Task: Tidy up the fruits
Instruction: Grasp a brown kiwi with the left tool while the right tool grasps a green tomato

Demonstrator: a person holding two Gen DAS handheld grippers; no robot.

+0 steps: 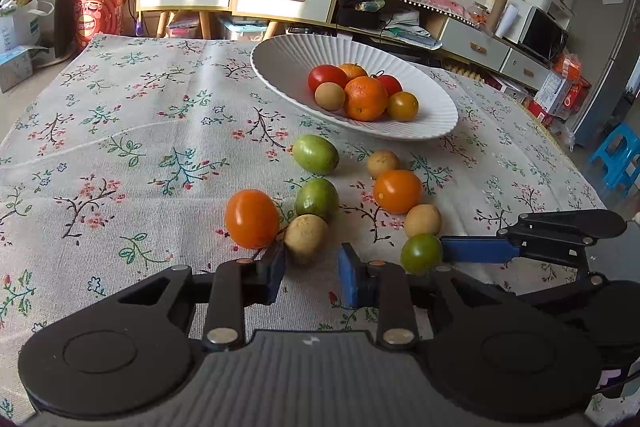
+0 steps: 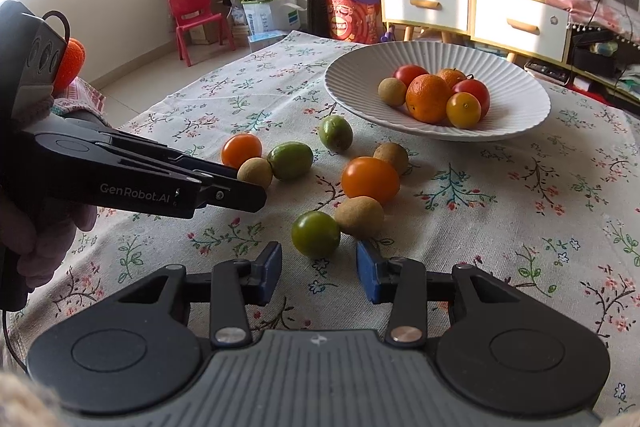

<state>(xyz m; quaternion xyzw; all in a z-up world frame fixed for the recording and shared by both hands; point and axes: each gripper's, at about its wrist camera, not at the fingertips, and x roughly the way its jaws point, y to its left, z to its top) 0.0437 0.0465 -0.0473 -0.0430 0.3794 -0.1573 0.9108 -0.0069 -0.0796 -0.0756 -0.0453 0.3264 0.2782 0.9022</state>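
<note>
The left gripper is nearly shut, its blue pads pinching a round tan fruit at their very tips. The right gripper stands partly closed on a green tomato, which sits at its tips. In the left wrist view one blue pad touches the tomato's side. Both fruits rest on the cloth at the near end of the loose cluster.

Just left of the tan fruit lies an orange tomato, an oval with its long axis near upright in the left wrist view. Touching the tan fruit from behind is a green oval. A second green oval lies farther back, its long axis running across the table. To the right sit another orange tomato and two more tan fruits, the nearer one touching the green tomato.

The bowl stands beyond the cluster near the table's far edge, with fruit piled in its right half. The cloth left of the cluster is bare out to the table's left edge.
</note>
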